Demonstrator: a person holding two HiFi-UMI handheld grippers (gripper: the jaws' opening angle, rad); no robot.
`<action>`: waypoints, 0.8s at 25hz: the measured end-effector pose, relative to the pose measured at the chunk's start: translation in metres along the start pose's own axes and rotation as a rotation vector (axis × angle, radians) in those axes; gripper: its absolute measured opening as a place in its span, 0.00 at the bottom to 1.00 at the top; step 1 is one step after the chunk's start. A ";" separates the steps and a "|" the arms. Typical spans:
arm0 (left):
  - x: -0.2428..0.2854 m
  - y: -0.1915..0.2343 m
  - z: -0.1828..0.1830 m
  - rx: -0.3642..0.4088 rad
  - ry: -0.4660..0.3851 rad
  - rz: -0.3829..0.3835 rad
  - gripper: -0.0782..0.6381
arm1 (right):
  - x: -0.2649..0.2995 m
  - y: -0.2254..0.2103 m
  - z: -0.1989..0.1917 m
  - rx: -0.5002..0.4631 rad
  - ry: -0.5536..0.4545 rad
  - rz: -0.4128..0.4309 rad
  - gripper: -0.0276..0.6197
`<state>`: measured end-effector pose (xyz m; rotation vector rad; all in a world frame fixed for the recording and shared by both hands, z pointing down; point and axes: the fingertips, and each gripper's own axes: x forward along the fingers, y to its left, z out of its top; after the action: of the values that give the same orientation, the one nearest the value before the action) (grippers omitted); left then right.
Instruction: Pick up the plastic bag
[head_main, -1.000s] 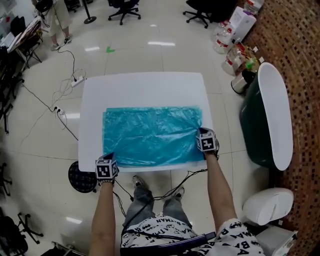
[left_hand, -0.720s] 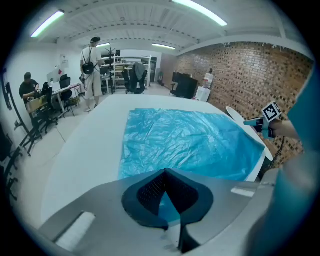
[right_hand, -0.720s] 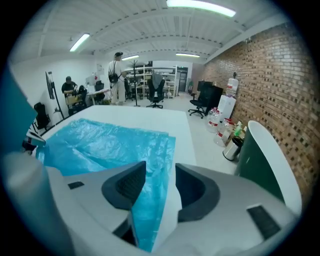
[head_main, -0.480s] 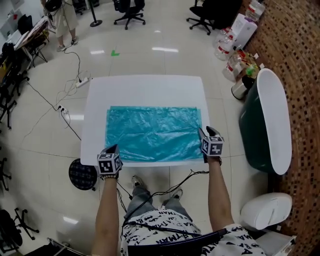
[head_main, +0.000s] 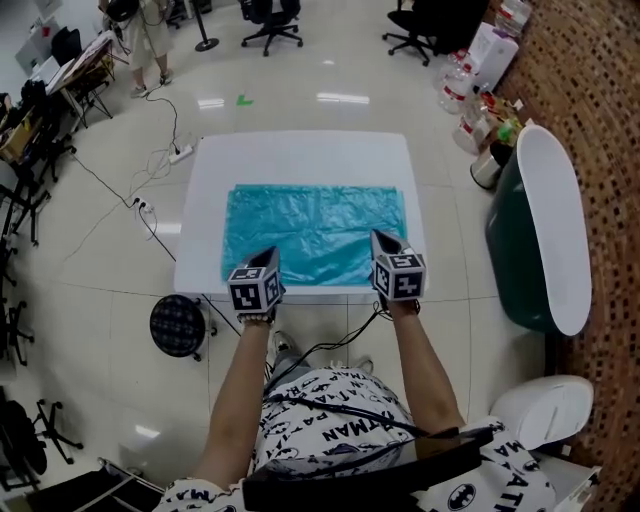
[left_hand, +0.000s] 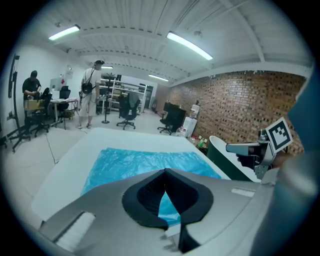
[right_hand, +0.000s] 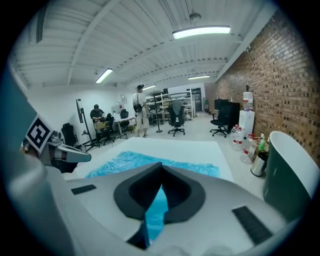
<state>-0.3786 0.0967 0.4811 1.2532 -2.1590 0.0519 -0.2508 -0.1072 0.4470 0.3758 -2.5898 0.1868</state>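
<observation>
Turquoise, crinkled, thin plastic bag (head_main: 315, 225) lies spread flat on the square white table (head_main: 300, 155). It covers the table's middle and near part, and its near edge runs close to the table's near edge. Left gripper (head_main: 270, 253) is held up over the bag's near left corner. Its jaws are together at the tips with nothing clamped, and the bag's blue only shows through the slit behind the tips. Right gripper (head_main: 384, 238) is up over the near right corner. Its jaws have just been closing and now meet, with nothing between them. Both grippers point toward the far side and downward. A dark green tub with a white rim (head_main: 545, 220) stands on the floor right of the table.
</observation>
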 end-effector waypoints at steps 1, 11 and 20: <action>-0.002 -0.007 0.004 -0.003 -0.019 -0.015 0.11 | -0.002 0.008 0.002 -0.004 -0.012 0.019 0.05; -0.034 -0.040 0.028 0.011 -0.118 -0.059 0.11 | -0.031 0.041 0.014 -0.035 -0.063 0.078 0.05; -0.036 -0.043 0.017 0.000 -0.104 -0.080 0.11 | -0.037 0.051 -0.002 -0.022 -0.027 0.081 0.05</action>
<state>-0.3404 0.0947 0.4368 1.3686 -2.1933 -0.0472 -0.2346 -0.0495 0.4275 0.2679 -2.6330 0.1824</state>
